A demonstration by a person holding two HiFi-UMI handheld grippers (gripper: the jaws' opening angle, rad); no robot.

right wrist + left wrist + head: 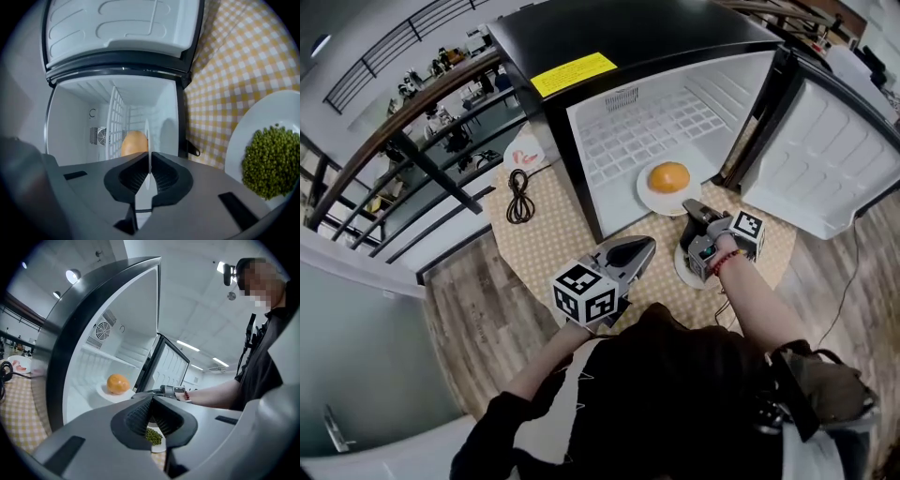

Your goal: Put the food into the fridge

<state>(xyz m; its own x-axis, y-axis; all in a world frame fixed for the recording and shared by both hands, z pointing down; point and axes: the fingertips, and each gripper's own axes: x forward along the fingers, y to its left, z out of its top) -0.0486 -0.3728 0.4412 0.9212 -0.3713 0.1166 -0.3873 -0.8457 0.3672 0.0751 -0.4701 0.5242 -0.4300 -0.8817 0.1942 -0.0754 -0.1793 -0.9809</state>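
Note:
A small black fridge (628, 47) stands open on the table. Inside it a round orange food (668, 176) lies on a white plate (649, 199). My right gripper (695, 208) is shut on that plate's near rim (148, 136), which shows edge-on between the pads, with the orange food (133, 143) behind. A second white plate (243, 136) of green peas (272, 161) rests on the checked cloth just below the right gripper. My left gripper (644, 248) hovers left of it, jaws shut with nothing held (151, 399); the peas (154, 437) show beneath it.
The fridge door (825, 169) swings open to the right. A coiled black cable (519, 197) and a small white dish (523, 155) lie on the yellow checked tablecloth (544, 239) left of the fridge. A railing runs beyond the table's left side.

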